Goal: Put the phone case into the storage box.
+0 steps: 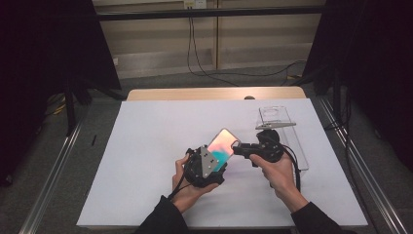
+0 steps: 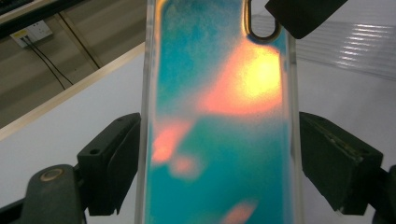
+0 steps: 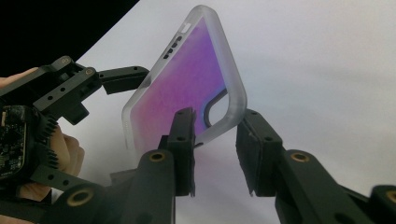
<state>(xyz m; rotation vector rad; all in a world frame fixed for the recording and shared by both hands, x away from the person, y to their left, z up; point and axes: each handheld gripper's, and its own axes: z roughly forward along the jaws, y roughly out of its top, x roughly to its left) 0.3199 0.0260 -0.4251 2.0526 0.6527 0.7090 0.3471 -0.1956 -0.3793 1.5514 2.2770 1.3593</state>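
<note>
- The phone case [image 1: 222,145], iridescent teal and orange with clear rims, is held above the white-covered bench [image 1: 146,161], between the 2 claws near its middle.
- The left claw [image 1: 210,163] is clamped on the case across its width; in the left gripper view each long clear edge [image 2: 145,116] meets a black jaw.
- The right claw [image 1: 238,149] stands at the corner by the camera cut-out [image 3: 215,108]. Its jaws bracket that corner with a narrow gap, and whether they actually pinch it I cannot tell.
- Handling, as I judge it: light, thin, flexible at the rim and fairly slick, so squeezing hard may bow it. The long edges are the safest hold; the corner beside the cut-out is weakest.
- The high view takes in a clear plastic tray [image 1: 280,124] lying on the bench's right side.
- The right gripper view reveals the case's purple inner face and side button slots [image 3: 173,44]; the left gripper view gives its glossy back.
</note>
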